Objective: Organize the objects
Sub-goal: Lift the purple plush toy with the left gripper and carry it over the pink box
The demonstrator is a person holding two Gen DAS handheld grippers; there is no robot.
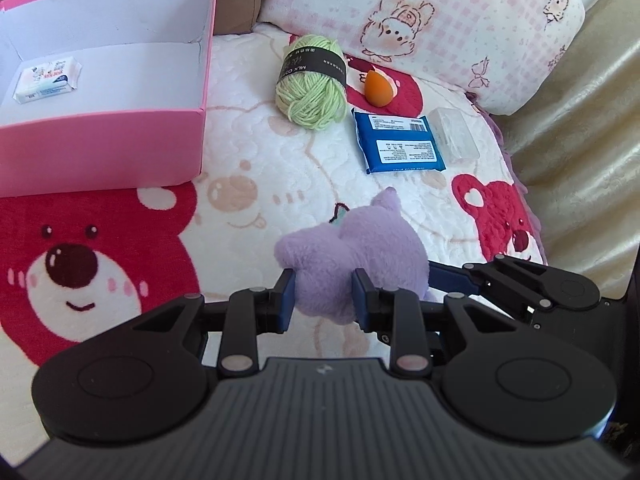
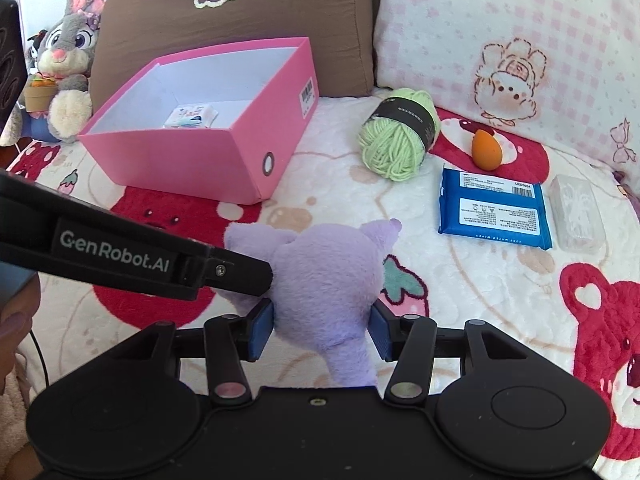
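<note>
Purple plush toy (image 1: 352,248) is clamped by both left gripper (image 1: 324,294) and right gripper (image 2: 320,326). Carrying step; next likely calls for lowering it into the pink box (image 2: 192,160)

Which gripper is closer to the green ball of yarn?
Right, though only slightly. Both grippers, left and right, clamp the purple plush well short of the yarn; the right one holds the side facing it.
</note>
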